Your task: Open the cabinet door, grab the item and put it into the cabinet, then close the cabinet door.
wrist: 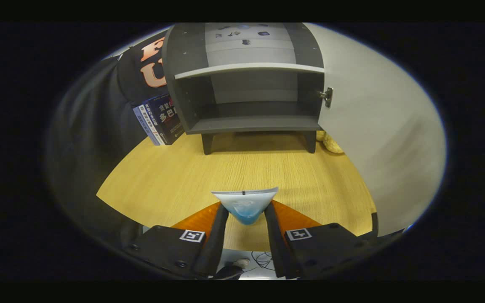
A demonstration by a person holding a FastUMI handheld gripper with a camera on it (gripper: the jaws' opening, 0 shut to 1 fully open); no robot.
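The light wooden surface (175, 185) carries one dark grey cabinet (246, 84) with two shelves, and its one pale door (377, 126) stands wide open at the right. Two blue books (160, 120) lean beside the cabinet. My claw (246, 210) is clamped on one clear pouch of blue liquid (246, 204), held above the surface, well before the cabinet.

Staged test booth, not a lived-in room: black cloth wall (99, 109), lone small cabinet (246, 84) standing open on a wood-grain table (175, 181), a few books (160, 120) propped alongside.
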